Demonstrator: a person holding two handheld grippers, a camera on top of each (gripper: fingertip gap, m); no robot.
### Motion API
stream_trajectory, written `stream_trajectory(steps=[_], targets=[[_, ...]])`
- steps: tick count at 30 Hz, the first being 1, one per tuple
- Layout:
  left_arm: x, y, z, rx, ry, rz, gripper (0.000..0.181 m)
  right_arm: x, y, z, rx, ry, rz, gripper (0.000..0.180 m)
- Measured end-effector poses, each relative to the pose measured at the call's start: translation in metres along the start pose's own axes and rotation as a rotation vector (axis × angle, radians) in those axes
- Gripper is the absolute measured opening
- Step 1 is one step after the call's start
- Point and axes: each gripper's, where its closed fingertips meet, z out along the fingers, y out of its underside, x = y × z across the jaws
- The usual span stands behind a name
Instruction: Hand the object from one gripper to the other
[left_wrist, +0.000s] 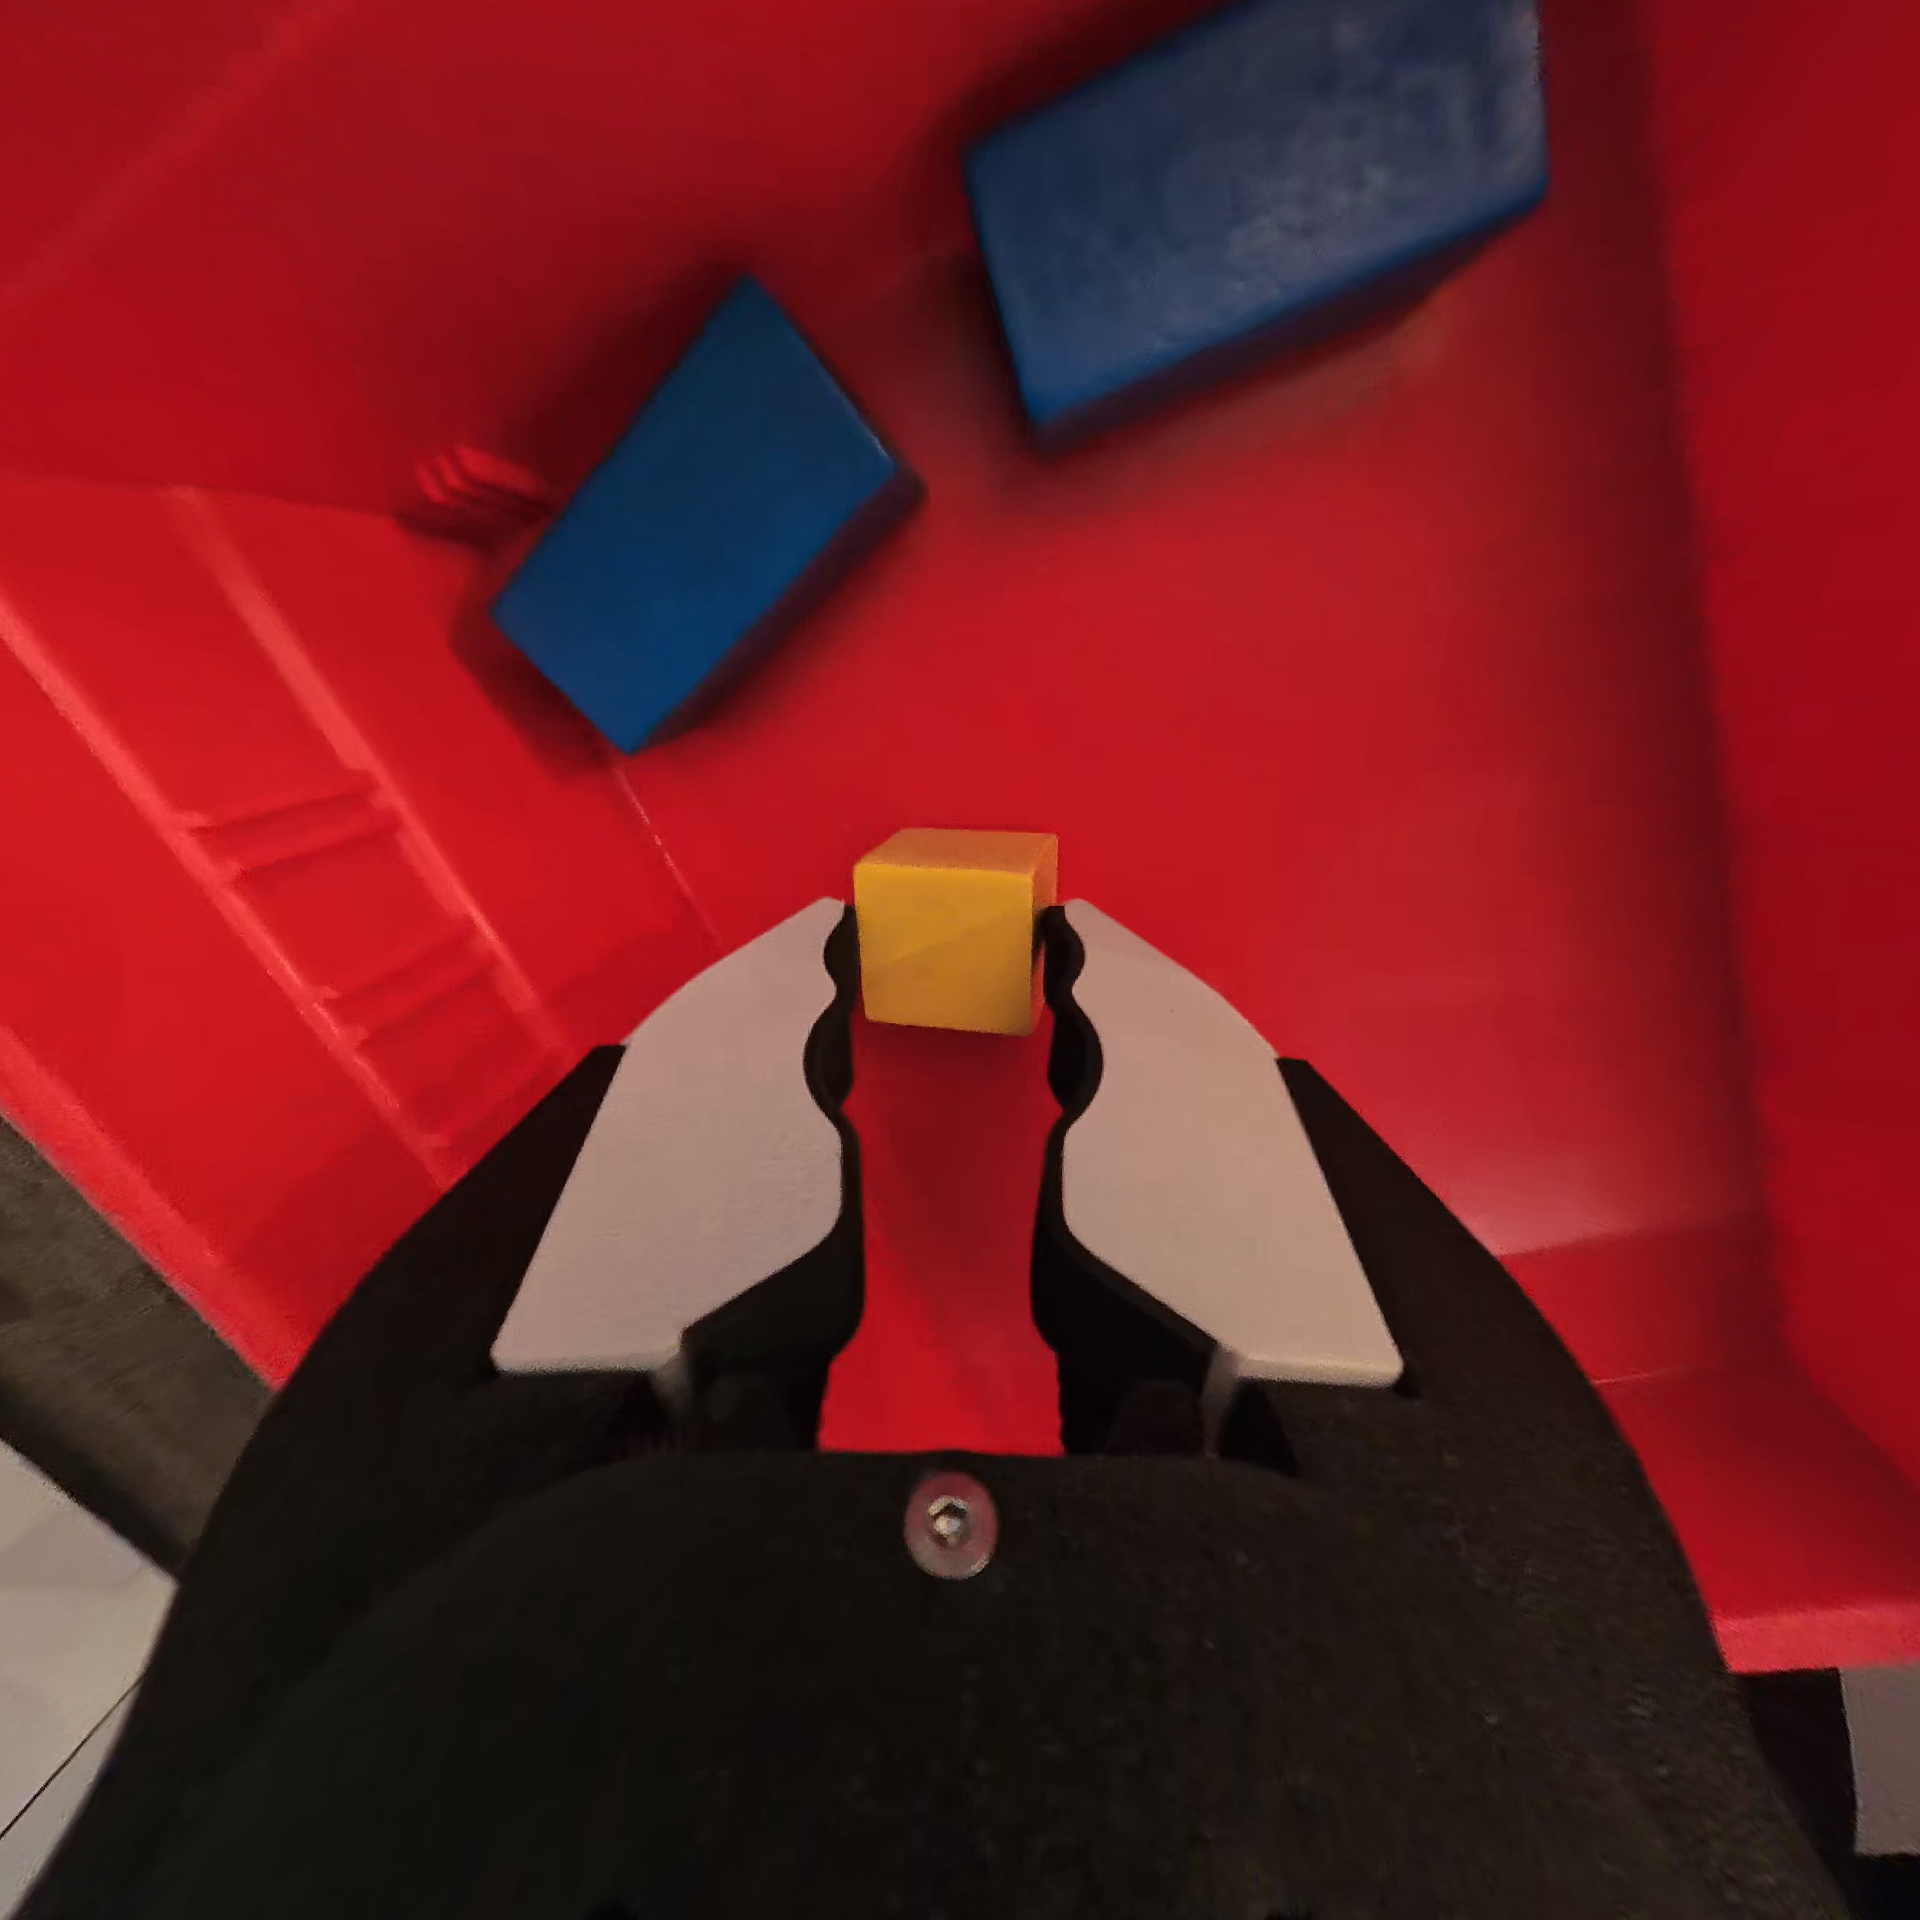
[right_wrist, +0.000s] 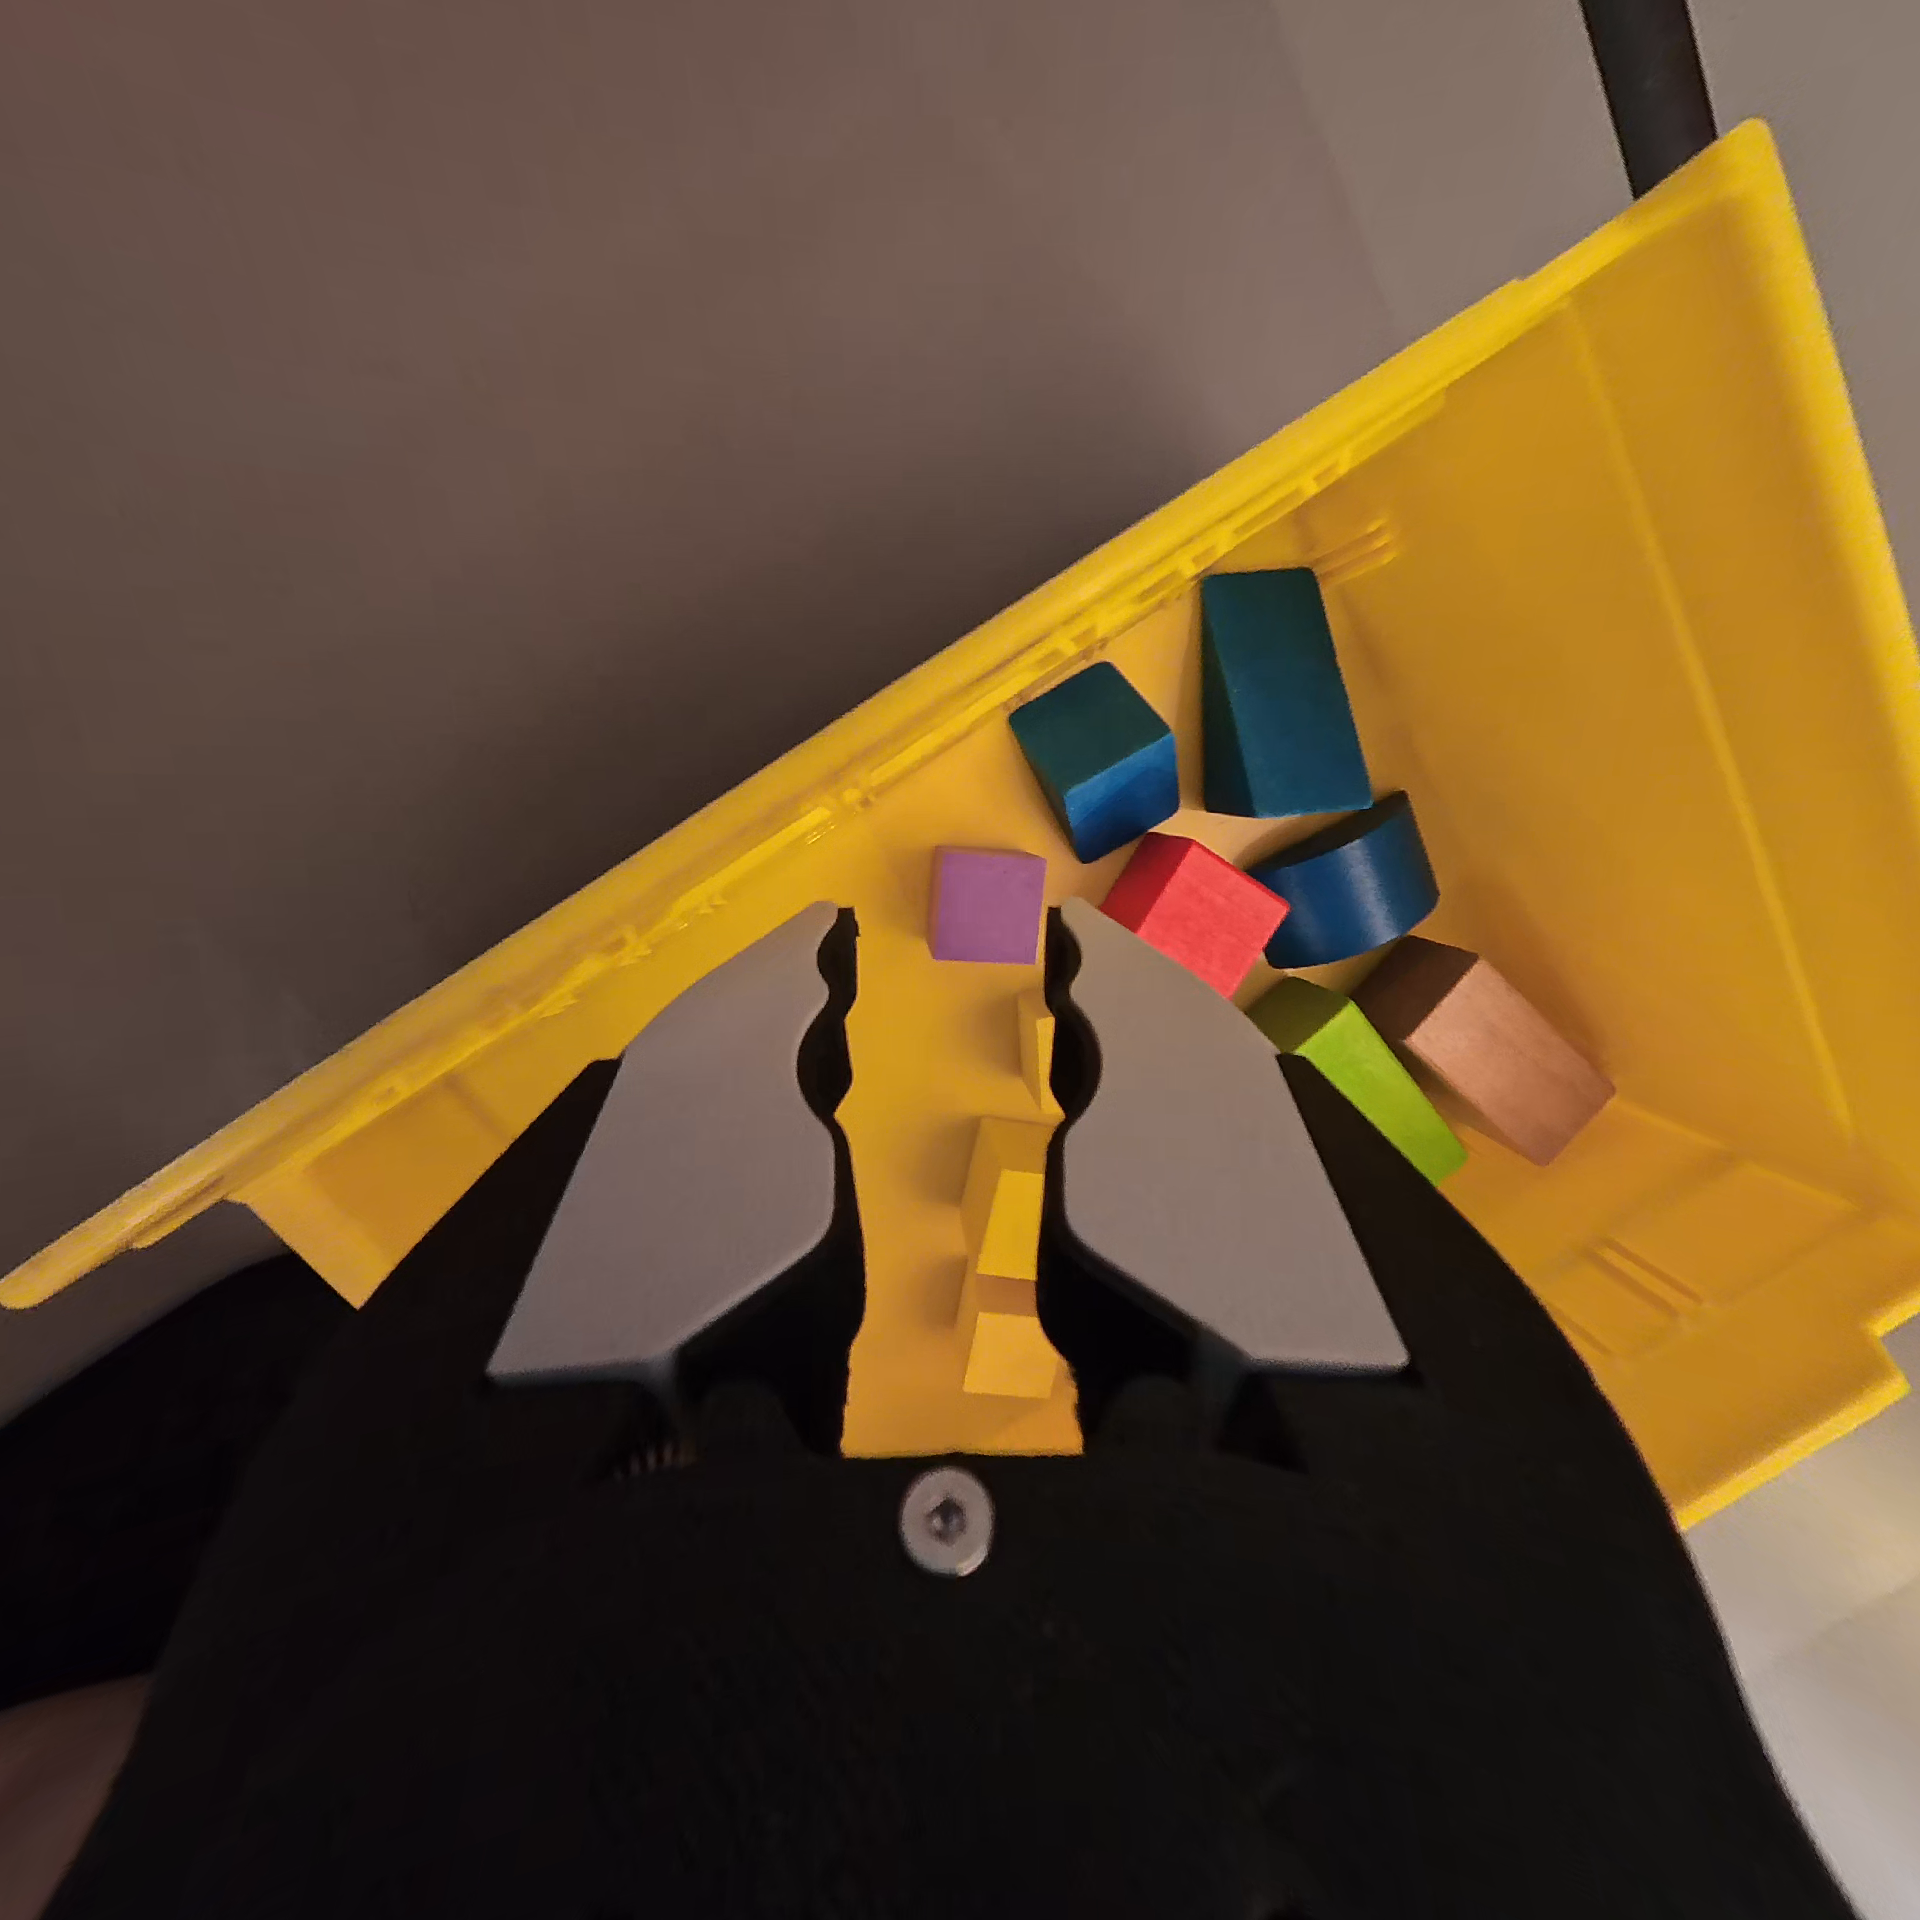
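Your yellow cube (left_wrist: 951, 930) is small, smooth-faced and evenly coloured, with crisp edges; it sits pinched between the two fingertips of your left gripper (left_wrist: 951, 935), one side face pressed against each pad; its near face looks back at the camera and its top face shows as a thin strip, so it is tipped slightly; it hangs above the floor of the red bin (left_wrist: 1351, 831); from the cube, one blue block lies at 11 o'clock, another at 1 o'clock.

Your left claw (left_wrist: 951, 914) grips a yellow cube (left_wrist: 951, 940) by its tips above a red bin (left_wrist: 1351, 831) holding two blue blocks (left_wrist: 696, 520).
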Motion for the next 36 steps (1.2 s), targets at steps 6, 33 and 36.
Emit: stream_trajectory(steps=[6,33,36], targets=[[0.004,0.002,0.001,-0.019,-0.002,0.028,0.033,-0.001,0.000,0.000,-0.002,-0.001,-0.012,0.036],[0.302,-0.036,-0.271,0.781,1.228,0.438,0.034,-0.151,-0.175,-0.144,1.094,0.418,-0.631,0.040],[0.309,-0.034,-0.272,0.746,1.279,0.423,0.034,-0.151,-0.171,-0.148,1.096,0.409,-0.655,0.034]])
